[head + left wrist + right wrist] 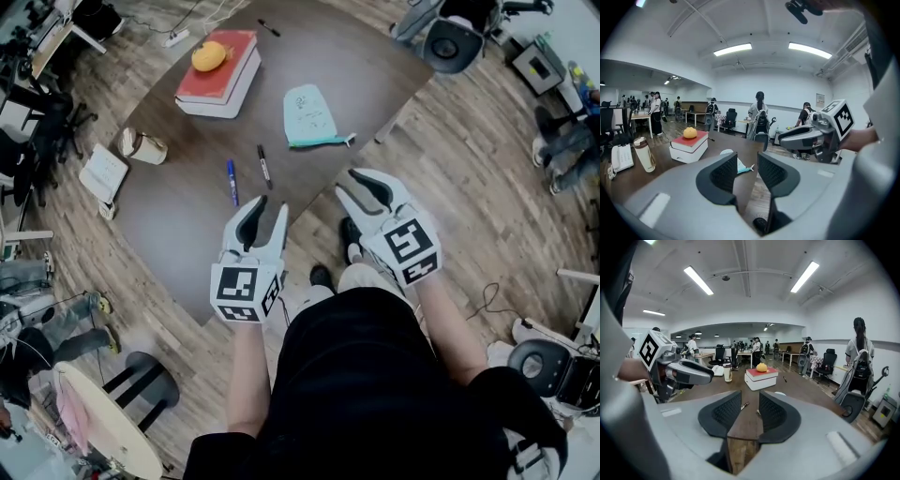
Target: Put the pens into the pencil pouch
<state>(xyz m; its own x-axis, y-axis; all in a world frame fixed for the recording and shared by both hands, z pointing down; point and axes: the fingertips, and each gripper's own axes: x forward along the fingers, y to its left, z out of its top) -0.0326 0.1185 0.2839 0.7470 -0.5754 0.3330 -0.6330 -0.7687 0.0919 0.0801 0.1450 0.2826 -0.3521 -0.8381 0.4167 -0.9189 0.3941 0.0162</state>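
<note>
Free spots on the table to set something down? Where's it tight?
Bare: the table right of the pouch; also near-left, between the tumbler and the blue pen. Tight: the black pen lies beside the blue pen, just ahead of the left gripper.

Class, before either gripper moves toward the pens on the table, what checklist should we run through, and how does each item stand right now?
1. Left gripper open, nothing between its jaws: ok.
2. Right gripper open, nothing between its jaws: ok.
3. Blue pen and black pen lie apart and uncovered on the table: ok.
4. Pencil pouch mouth open: cannot tell.
5. Pens inside the pouch: not ok; both lie outside it, and a third pen lies near the table's far edge.
</note>
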